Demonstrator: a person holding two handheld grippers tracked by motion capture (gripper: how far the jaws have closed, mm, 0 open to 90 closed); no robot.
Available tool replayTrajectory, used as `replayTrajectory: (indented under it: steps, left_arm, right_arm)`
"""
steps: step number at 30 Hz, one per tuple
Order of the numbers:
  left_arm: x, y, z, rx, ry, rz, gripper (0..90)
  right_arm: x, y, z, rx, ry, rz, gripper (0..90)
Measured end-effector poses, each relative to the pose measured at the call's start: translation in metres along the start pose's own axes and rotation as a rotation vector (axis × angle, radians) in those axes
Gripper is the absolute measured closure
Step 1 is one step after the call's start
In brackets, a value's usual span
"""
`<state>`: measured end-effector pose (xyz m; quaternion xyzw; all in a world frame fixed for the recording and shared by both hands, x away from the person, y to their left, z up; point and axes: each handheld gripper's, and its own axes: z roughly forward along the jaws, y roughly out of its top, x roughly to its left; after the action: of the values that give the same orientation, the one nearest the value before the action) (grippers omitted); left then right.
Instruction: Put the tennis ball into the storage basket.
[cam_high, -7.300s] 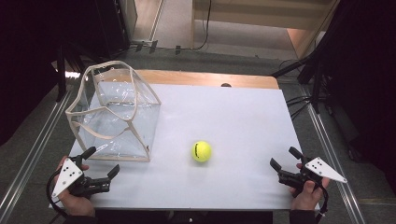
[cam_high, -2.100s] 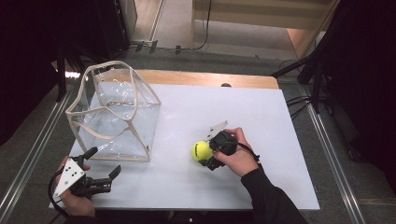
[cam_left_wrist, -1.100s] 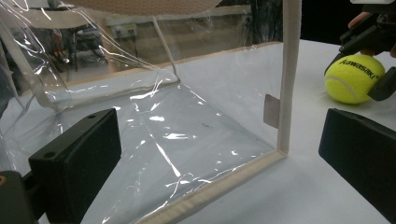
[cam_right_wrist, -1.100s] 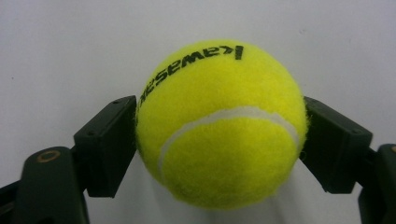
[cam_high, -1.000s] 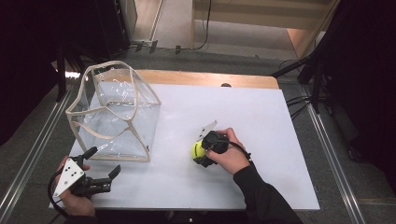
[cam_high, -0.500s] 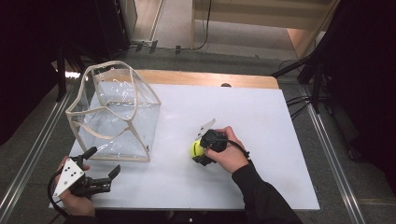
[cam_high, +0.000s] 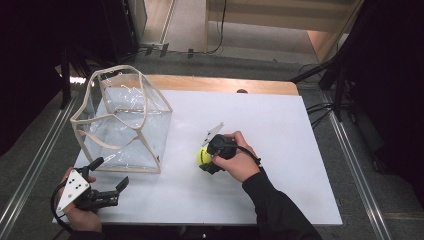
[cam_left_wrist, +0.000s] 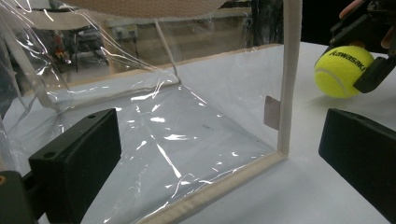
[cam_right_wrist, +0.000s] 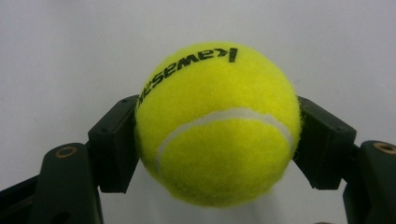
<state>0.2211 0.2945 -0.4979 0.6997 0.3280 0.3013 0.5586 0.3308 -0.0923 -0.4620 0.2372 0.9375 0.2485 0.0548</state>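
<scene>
A yellow tennis ball (cam_high: 202, 155) rests on the white table (cam_high: 280, 130), just right of a clear plastic bag (cam_high: 125, 130) with beige trim. My right gripper (cam_high: 205, 159) is shut on the ball, reaching it from the right. In the right gripper view both black pads press the sides of the ball (cam_right_wrist: 217, 123), and the right gripper (cam_right_wrist: 218, 147) holds it at its middle. My left gripper (cam_high: 110, 173) stands open near the table's front left corner, pointing at the bag. In the left gripper view the left gripper (cam_left_wrist: 218, 158) is wide apart in front of the bag (cam_left_wrist: 163, 116), with the ball (cam_left_wrist: 343, 70) at far right.
The bag stands upright with its mouth facing up, its handles arching over it. A wooden strip (cam_high: 220, 84) runs along the table's far edge. Metal rails (cam_high: 30, 170) flank the table on the floor, and cables lie at the right.
The right gripper came from the front right edge to the ball and closed on it. Over the last second it and the ball barely shifted. The left gripper kept still.
</scene>
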Motion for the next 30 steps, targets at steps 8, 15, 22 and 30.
replayTrajectory:
  steps: [8, 15, 22, 30]
  left_arm:
    - [0.0, 0.0, 0.0, -0.002, -0.003, 0.003, 0.0]
    - [0.0, 0.0, 0.0, 0.0, -0.005, 0.004, 0.0]
    - [0.0, 0.0, 0.0, 0.004, -0.006, 0.005, 0.0]
    - [0.0, 0.0, 0.0, 0.009, -0.008, 0.004, 0.0]
  right_arm:
    - [0.004, 0.014, 0.004, -0.013, 0.015, -0.008, 24.1]
    - [0.009, 0.025, 0.013, -0.02, 0.043, -0.008, 24.1]
    - [0.013, 0.035, 0.019, -0.023, 0.066, -0.025, 24.0]
    - [0.017, 0.047, 0.024, -0.018, 0.078, -0.027, 24.0]
